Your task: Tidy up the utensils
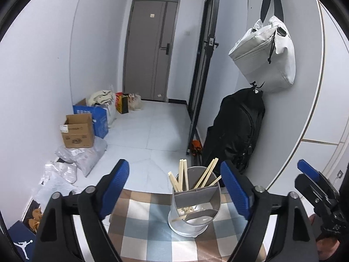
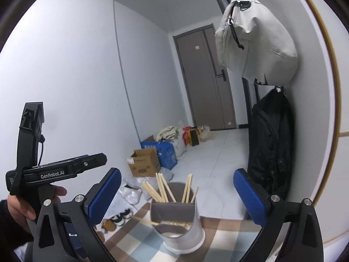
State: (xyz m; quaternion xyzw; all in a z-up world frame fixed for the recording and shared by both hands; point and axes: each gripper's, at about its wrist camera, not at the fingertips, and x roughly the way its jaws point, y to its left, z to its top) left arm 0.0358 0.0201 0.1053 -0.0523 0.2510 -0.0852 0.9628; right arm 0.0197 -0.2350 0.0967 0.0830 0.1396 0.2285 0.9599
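Holder (image 1: 194, 205) with chopsticks (image 1: 182, 175) ahead, between open left claw (image 1: 176, 187) pads, untouched.

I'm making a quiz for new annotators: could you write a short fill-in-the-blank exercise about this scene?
1. The wooden chopsticks stand in a grey ____.
2. The holder sits on a ____-patterned tablecloth.
3. Both the left gripper and the right gripper have their jaws ____, holding nothing.
4. On the wall, a light grey bag hangs ____ a black backpack.

Missing words: holder; checked; open; above
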